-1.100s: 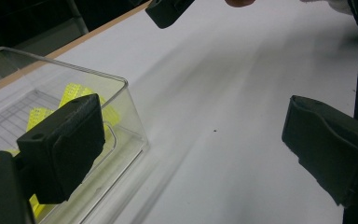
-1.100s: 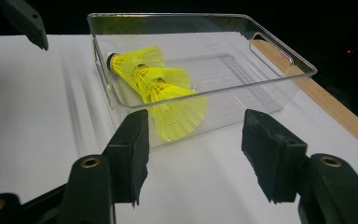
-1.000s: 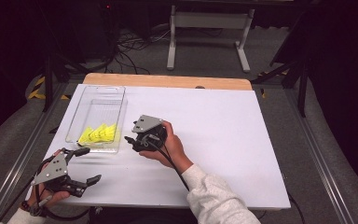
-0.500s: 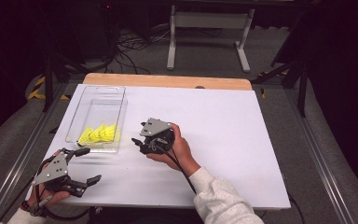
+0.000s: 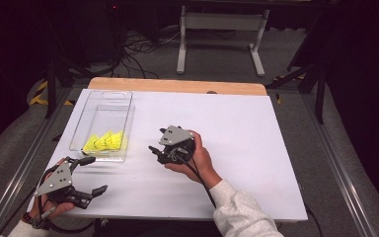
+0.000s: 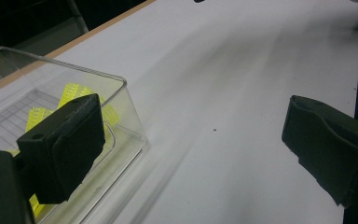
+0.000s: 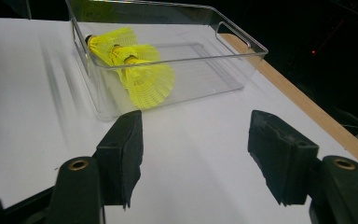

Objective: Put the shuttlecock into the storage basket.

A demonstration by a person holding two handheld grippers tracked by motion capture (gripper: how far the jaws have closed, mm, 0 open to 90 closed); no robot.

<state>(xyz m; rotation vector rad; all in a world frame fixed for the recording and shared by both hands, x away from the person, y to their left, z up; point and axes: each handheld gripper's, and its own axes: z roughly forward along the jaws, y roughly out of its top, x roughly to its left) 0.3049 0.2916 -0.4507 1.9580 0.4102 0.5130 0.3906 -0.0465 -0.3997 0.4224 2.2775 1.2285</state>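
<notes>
A clear plastic bin (image 5: 109,92) stands at the left of the white table and holds a small pile of yellow shuttlecocks (image 5: 104,142) at its near end. My right gripper (image 5: 154,154) hovers mid-table just right of the bin, pointing at it. Its jaws have just been opening and nothing is between them. In the right gripper view the shuttlecocks (image 7: 142,77) lie behind the bin wall (image 7: 242,39), ahead of the gripper (image 7: 196,140). My left gripper (image 5: 97,174) rests open and empty at the near left corner, with the bin (image 6: 121,84) beside its left jaw.
The white tabletop (image 5: 237,128) has a wooden strip (image 5: 177,85) along its far edge. Dark floor with cables and a metal stand (image 5: 217,22) lies beyond. Metal rails run along both sides of the table.
My right gripper has drifted to the right, away from the bin, and its jaws stand a little wider. The left gripper has stayed put.
</notes>
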